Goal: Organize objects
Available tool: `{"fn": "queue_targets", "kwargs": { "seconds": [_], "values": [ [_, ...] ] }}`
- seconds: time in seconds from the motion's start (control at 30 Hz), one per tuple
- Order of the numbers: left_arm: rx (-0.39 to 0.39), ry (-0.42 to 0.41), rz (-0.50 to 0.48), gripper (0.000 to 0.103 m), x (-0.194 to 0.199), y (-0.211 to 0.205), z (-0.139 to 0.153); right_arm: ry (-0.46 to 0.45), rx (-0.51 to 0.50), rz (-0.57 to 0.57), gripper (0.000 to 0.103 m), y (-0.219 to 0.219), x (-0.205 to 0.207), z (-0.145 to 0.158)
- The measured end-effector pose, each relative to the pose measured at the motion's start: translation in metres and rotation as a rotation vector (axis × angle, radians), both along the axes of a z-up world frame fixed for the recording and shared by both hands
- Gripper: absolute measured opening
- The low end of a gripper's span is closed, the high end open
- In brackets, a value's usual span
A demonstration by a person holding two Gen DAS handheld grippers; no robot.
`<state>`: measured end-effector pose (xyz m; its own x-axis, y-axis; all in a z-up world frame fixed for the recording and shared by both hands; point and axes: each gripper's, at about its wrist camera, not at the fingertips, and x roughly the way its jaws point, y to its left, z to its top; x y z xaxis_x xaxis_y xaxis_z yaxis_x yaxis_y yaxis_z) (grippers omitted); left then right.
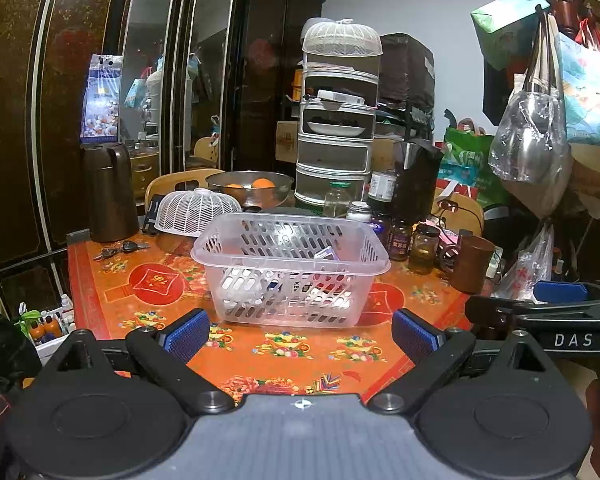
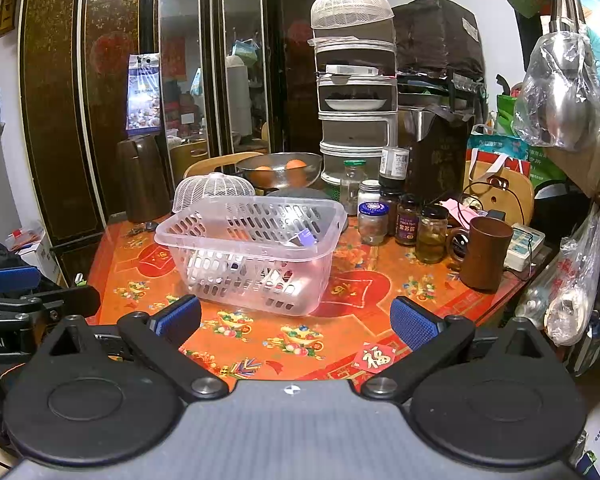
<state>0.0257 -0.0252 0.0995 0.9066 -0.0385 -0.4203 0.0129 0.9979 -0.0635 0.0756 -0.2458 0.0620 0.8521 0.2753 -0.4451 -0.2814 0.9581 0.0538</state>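
Left gripper (image 1: 300, 334): jaws spread wide apart, blue pads (image 1: 188, 334) clear of all objects, nothing held. Right gripper (image 2: 296, 322): jaws likewise wide apart, nothing held or touched. Both units hover over the near edge of the table (image 1: 112, 300), side by side; the right gripper's arm appears at the right margin of the left wrist view.

Surface: an orange-red patterned tablecloth with flower and medallion prints covers the table. Behind the table stands a dark wardrobe (image 1: 40, 80) with mirrored doors. A coat rack with hanging bags (image 1: 540, 132) occupies the area ahead and right of the left gripper.

Containers: a clear perforated plastic basket (image 1: 290, 264) rests on the cloth directly ahead of the left gripper and ahead-left of the right gripper. Small packaged items lie inside it; their type cannot be determined. Beyond the basket: a white mesh food cover (image 1: 198, 212), a metal bowl (image 1: 250, 188) holding oranges, and a tiered mesh food rack (image 1: 336, 120). Ahead and right of the basket stands a group of glass jars (image 2: 408, 224), with a brown mug (image 2: 486, 252) nearest the right gripper. A dark brown jug (image 1: 108, 192) stands ahead-left.
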Motion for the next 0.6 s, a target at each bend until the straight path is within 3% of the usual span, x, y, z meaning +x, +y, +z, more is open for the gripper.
{"fn": "queue_targets", "kwargs": {
  "seconds": [0.6],
  "values": [
    [0.004, -0.001, 0.001, 0.099, 0.0001, -0.0002, -0.0018, 0.003, -0.004, 0.000, 0.103, -0.0013, 0.0008, -0.0009]
  ]
}}
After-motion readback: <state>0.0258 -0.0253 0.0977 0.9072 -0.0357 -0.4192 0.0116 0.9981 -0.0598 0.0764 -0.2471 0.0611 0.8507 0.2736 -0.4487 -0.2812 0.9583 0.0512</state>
